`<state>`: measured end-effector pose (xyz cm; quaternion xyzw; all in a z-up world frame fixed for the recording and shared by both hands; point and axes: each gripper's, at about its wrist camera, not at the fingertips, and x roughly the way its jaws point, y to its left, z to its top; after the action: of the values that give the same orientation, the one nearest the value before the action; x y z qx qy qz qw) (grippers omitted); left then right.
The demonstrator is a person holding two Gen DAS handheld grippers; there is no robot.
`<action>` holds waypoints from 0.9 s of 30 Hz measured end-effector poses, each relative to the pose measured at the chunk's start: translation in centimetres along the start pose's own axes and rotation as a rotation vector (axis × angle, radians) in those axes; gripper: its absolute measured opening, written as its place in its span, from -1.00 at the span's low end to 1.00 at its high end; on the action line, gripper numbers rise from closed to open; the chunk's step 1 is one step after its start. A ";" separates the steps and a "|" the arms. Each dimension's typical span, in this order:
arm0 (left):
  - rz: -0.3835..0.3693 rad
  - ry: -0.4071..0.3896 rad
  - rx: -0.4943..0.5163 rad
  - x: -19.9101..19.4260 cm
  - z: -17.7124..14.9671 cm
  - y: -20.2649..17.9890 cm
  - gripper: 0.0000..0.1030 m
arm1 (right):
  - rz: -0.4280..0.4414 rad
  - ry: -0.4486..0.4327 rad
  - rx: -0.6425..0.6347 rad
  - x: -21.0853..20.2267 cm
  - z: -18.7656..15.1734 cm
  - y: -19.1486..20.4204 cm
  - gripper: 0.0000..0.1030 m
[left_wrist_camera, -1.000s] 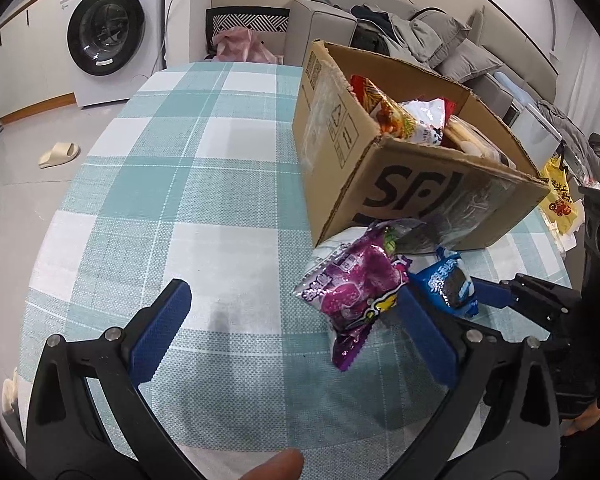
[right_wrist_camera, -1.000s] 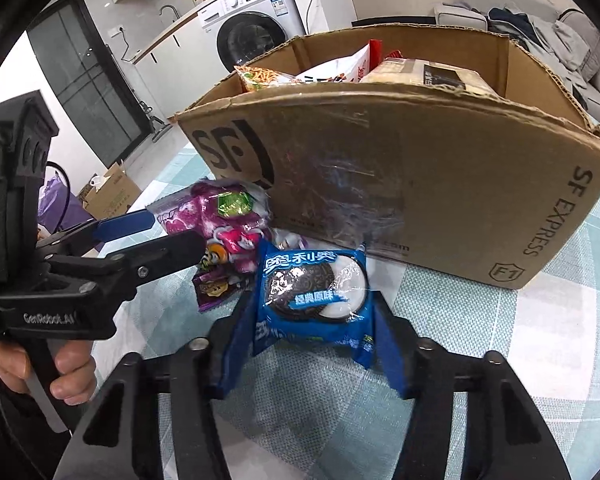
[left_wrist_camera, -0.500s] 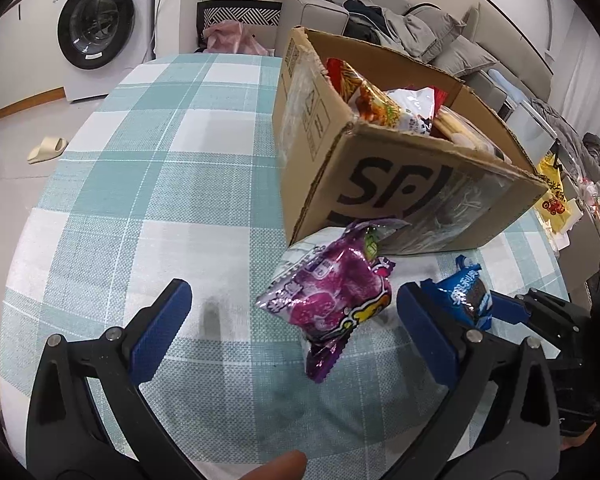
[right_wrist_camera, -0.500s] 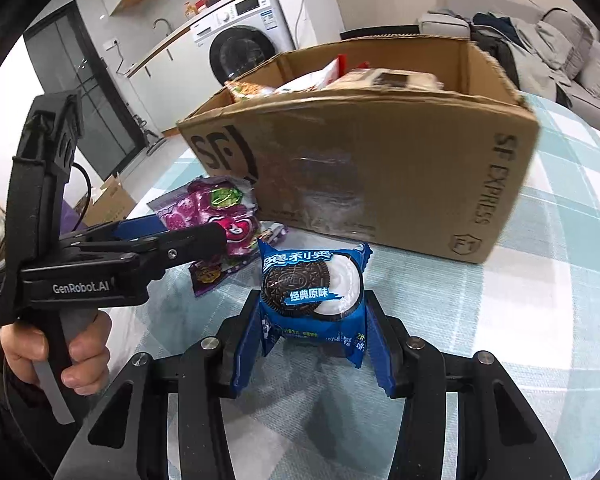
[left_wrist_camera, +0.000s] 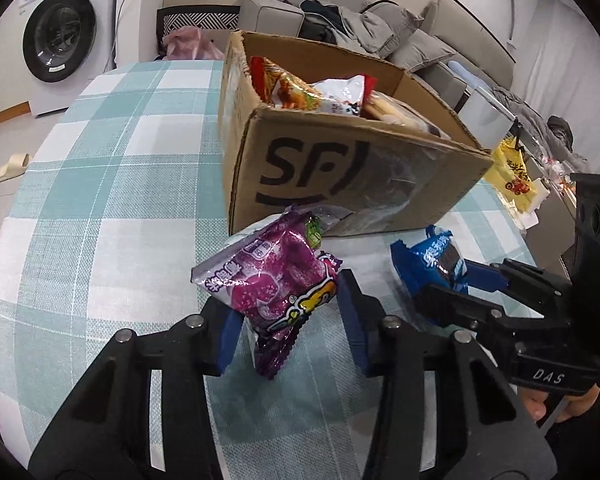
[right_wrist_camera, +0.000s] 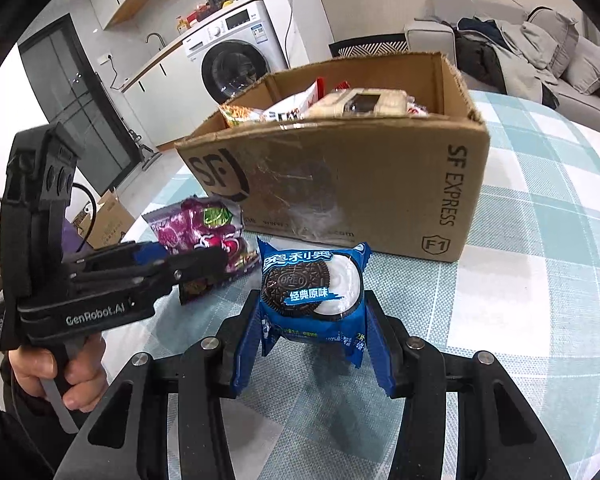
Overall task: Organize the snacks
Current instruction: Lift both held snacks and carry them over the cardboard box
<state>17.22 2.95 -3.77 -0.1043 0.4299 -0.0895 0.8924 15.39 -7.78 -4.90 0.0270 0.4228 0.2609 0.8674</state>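
Gripping the purple candy bag in my left claw and the blue Oreo pack in my right claw, both clamped narrow, I hold them just above the surface. Ahead of both lies the open cardboard box, its near wall facing me. The candy bag's long axis slants toward it, the Oreo pack faces up, and the right claw looks nearer.
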 end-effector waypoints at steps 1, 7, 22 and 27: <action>0.002 -0.004 0.004 -0.2 -0.1 -0.2 -0.19 | 0.000 -0.004 0.001 0.0 -0.1 -0.2 -0.06; -0.003 -0.055 0.007 -2.9 -0.2 -0.8 -0.19 | 0.005 -0.056 -0.008 -2.2 0.0 0.5 -0.06; 0.008 -0.208 0.018 -10.9 2.1 -3.5 -0.19 | 0.008 -0.206 -0.040 -8.6 3.3 2.2 -0.06; 0.018 -0.243 0.043 -12.7 3.4 -4.8 -0.19 | 0.013 -0.249 -0.053 -10.4 5.1 2.9 -0.06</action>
<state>11.76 1.90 9.09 -0.0916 0.3173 -0.0774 0.9407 12.70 -9.35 6.60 0.0389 0.3046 0.2720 0.9120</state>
